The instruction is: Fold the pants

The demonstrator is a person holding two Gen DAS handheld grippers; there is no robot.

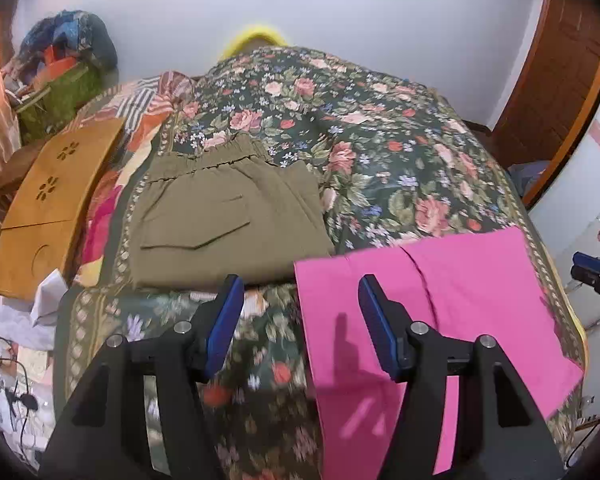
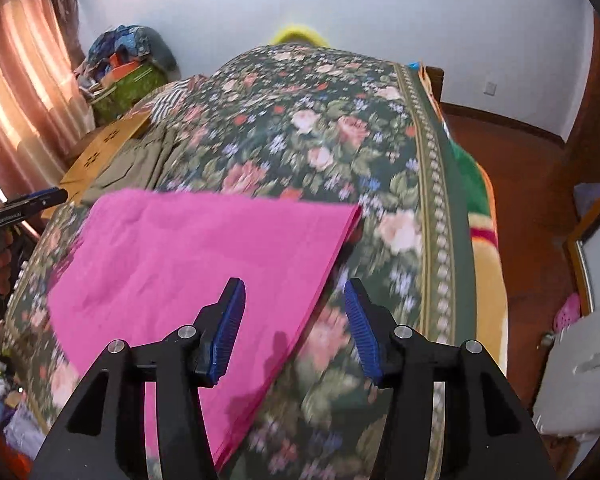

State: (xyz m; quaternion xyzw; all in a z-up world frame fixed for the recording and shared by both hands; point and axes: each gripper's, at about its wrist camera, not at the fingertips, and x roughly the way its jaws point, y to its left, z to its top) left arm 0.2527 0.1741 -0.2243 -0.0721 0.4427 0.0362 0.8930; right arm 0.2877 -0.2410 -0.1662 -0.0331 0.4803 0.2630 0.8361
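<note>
Pink pants (image 1: 440,312) lie flat and folded on the floral bedspread (image 1: 340,140); they also show in the right wrist view (image 2: 188,264). Folded olive pants (image 1: 220,216) lie beyond them to the left, with a pocket flap up; they are partly visible in the right wrist view (image 2: 140,164). My left gripper (image 1: 300,292) is open and empty above the pink pants' left edge. My right gripper (image 2: 294,296) is open and empty above the pink pants' right edge. The right gripper shows at the far right of the left wrist view (image 1: 592,268), and the left gripper at the left edge of the right wrist view (image 2: 28,204).
A wooden lap tray (image 1: 48,208) lies at the bed's left side. A pile of bags and clothes (image 1: 60,68) stands in the far left corner. Curtains (image 2: 16,80) hang on the left. Wooden floor (image 2: 532,208) and a door lie to the right.
</note>
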